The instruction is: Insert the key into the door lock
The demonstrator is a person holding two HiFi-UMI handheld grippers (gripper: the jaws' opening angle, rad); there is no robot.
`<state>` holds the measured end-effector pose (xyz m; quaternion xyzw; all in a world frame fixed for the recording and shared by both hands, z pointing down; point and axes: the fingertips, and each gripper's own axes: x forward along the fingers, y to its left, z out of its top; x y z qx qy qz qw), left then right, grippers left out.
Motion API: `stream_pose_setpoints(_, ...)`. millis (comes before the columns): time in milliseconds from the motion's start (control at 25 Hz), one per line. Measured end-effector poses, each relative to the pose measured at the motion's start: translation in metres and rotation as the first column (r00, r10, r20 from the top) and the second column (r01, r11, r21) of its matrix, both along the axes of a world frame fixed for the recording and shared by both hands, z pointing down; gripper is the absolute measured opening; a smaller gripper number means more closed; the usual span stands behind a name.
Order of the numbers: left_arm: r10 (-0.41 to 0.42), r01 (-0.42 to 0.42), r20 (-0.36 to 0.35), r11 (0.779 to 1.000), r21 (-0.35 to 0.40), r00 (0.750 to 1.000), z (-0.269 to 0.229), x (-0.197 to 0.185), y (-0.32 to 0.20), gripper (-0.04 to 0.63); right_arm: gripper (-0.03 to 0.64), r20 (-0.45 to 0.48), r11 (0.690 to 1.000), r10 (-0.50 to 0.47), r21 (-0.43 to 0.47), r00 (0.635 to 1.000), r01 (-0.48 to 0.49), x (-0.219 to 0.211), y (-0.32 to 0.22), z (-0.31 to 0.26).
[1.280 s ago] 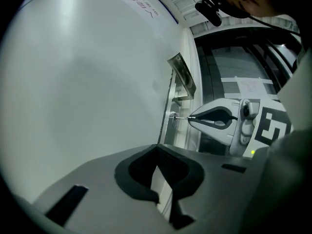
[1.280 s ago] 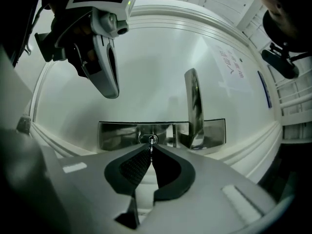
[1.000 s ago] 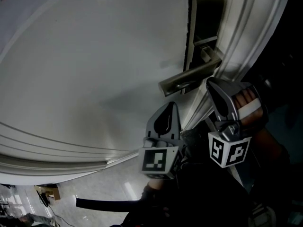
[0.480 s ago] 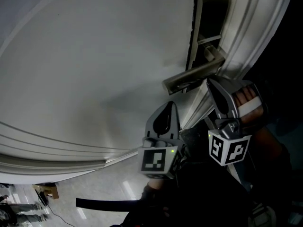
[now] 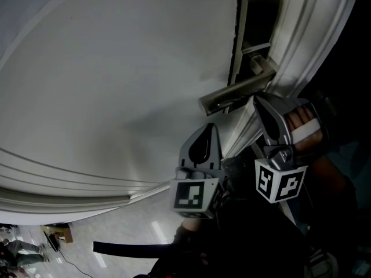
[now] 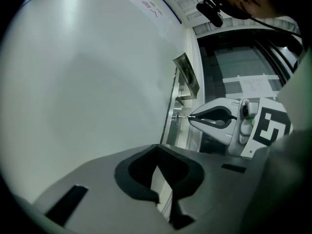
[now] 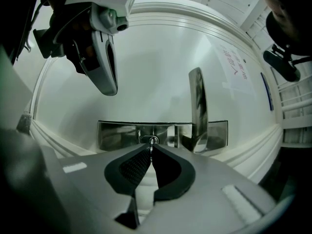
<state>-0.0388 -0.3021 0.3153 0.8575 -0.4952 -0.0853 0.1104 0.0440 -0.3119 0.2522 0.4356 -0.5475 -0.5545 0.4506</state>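
Both are closed before the white door [image 5: 116, 68]: right claw [image 7: 150, 147] on the key [image 7: 151, 142] at the lock [image 7: 117, 134], left claw [image 6: 156, 149] empty.

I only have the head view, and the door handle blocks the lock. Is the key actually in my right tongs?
Observer: Yes. The right gripper view shows the right tongs shut on the key.
Operator: Is it lined up with the keyhole?
Observer: Its tip sits right at the keyhole in the lock plate, beside the handle. I cannot tell how far in it is.
Operator: And the left tongs?
Observer: The left gripper view shows the left tongs shut with nothing between them.
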Motion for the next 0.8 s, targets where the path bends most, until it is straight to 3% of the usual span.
stream_pose_setpoints(800, -0.009, 0.009, -0.010, 1.000, 0.006, 1.000, -0.0024, 0.0019, 0.0005, 0.000, 0.012, -0.026, 1.000, 0.000, 0.026, 1.000, 0.000, -0.0001, -0.0027, 0.0008)
